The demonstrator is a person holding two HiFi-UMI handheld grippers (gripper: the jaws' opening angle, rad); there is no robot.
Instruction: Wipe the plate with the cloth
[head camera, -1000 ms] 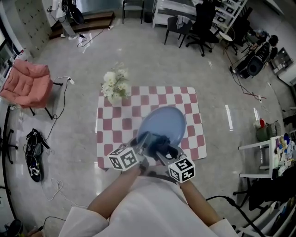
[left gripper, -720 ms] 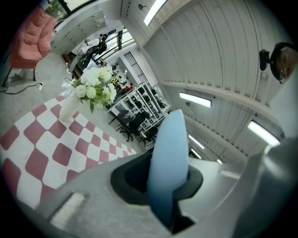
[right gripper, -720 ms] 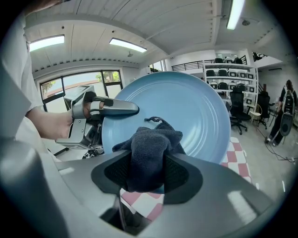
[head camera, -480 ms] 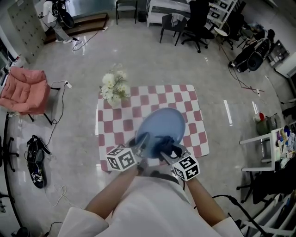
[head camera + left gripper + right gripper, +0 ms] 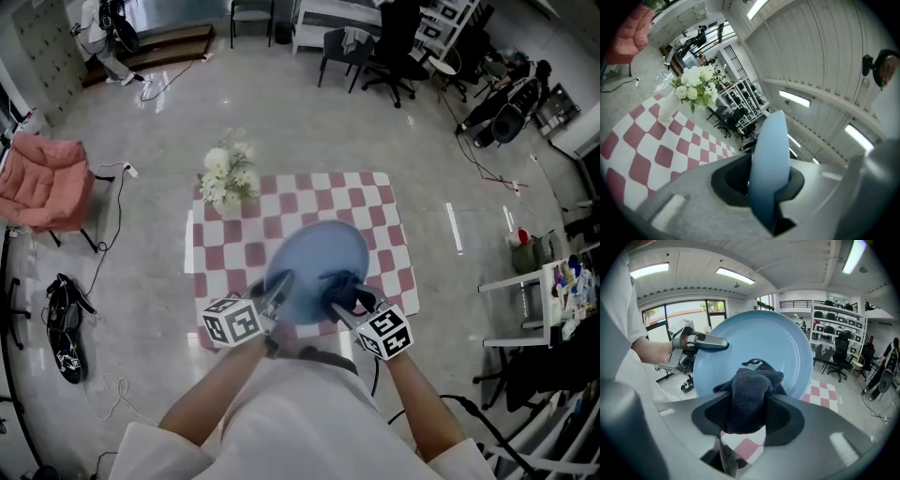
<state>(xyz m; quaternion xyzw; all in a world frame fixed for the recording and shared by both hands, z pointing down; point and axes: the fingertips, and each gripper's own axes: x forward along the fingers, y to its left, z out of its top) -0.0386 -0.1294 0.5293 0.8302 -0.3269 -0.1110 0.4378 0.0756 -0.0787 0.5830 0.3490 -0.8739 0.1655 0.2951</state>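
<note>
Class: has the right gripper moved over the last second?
Yes. The right gripper, shut on the cloth, has shifted slightly right, toward the checked mat's right edge.

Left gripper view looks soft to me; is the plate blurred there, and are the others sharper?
Left gripper view: the plate rim is soft, close to the lens; ceiling lines bow. Right gripper view: cloth weave reads sharp. Head view: clear, evenly lit.

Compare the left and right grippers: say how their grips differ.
The left gripper clamps the blue plate by its rim, edge-on; the right gripper clamps a bunched dark cloth at the plate's face. Left holds something rigid, right something soft. Both are shut on their loads.
</note>
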